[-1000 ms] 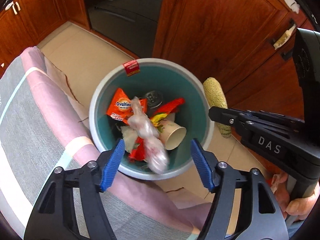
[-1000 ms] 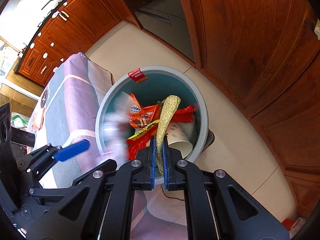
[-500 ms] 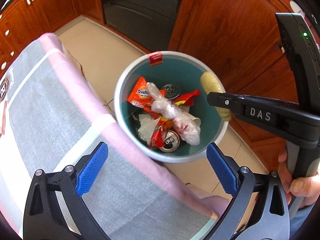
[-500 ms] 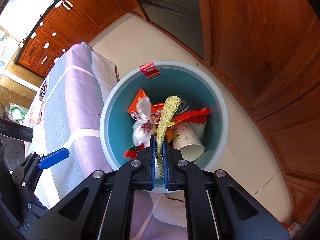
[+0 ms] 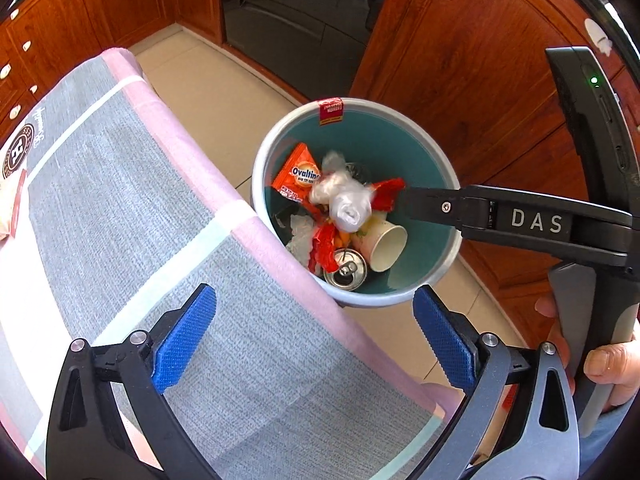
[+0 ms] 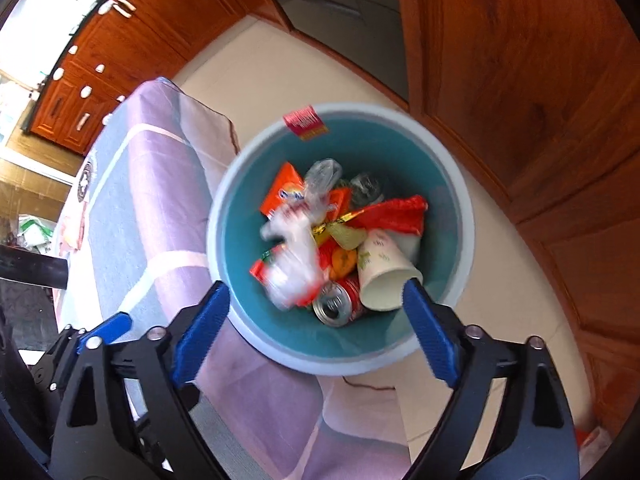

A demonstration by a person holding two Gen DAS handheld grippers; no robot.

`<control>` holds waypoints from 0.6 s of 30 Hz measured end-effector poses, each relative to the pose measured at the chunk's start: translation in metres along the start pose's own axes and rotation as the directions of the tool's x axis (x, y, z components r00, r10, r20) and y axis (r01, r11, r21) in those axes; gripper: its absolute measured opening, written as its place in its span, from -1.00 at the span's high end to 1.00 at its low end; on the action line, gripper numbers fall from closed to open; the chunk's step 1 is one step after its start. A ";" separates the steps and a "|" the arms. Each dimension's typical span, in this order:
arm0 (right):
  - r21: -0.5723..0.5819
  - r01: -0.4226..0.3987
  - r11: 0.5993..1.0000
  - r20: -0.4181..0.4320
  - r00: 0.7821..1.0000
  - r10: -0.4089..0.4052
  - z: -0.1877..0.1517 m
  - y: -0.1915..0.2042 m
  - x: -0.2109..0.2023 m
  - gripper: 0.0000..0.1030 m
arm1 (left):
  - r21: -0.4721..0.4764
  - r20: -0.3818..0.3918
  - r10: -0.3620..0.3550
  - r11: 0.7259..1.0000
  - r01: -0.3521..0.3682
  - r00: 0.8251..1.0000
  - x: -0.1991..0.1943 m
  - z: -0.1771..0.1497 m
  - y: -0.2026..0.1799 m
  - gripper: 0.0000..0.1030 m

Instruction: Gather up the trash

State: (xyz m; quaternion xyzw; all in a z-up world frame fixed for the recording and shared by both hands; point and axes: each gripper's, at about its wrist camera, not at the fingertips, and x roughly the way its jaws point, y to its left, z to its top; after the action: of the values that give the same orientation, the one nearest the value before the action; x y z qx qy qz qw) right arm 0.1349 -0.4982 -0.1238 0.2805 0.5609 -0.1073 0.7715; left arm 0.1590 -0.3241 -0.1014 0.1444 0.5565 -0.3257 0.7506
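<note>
A round bin point(image 5: 439, 160) with a teal inside and a red sticker stands on the floor by the table. In it lie an orange Ovaltine packet point(image 5: 298, 178), a crumpled clear bag point(image 5: 346, 200), a paper cup point(image 5: 386, 242), a drink can point(image 5: 345, 270) and red wrappers. A pale yellow-green wrapper point(image 6: 347, 237) lies blurred among them. My right gripper point(image 6: 316, 286) hangs over the bin point(image 6: 460, 216); its jaws are opening, with nothing between them. My left gripper point(image 5: 312, 296) is open and empty above the table edge.
A grey and pink tablecloth point(image 5: 120, 200) covers the table left of the bin. Wooden cabinet doors point(image 5: 460, 60) stand close behind and to the right. A dark appliance front point(image 5: 292, 12) is at the back. A hand point(image 5: 608, 364) holds the right gripper's handle.
The clear bag fell from my left gripper into the bin, and that gripper drew back over the table. My right gripper opened, and the yellow-green wrapper dropped into the bin.
</note>
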 end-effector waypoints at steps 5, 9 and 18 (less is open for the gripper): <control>0.000 0.033 0.999 -0.008 0.999 -0.033 -0.012 0.001 -0.005 -0.72 | 0.007 0.014 0.027 1.000 -0.027 1.000 -0.010 -0.008 -0.003 -0.92; -0.013 0.051 0.999 -0.002 0.999 -0.051 -0.025 0.005 -0.015 -0.72 | -0.009 0.032 0.032 0.999 -0.031 0.999 -0.025 -0.016 0.000 -0.92; -0.051 0.076 0.996 0.036 0.997 -0.074 -0.056 0.022 -0.045 -0.81 | -0.027 0.095 0.046 0.999 -0.044 0.994 -0.068 -0.046 0.000 -0.92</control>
State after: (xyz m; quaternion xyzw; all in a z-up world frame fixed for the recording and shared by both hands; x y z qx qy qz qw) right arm 0.0842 -0.4559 -0.0874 0.2369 0.5606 -0.1262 0.7834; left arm 0.1135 -0.2752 -0.0539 0.1317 0.5205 -0.3082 0.7853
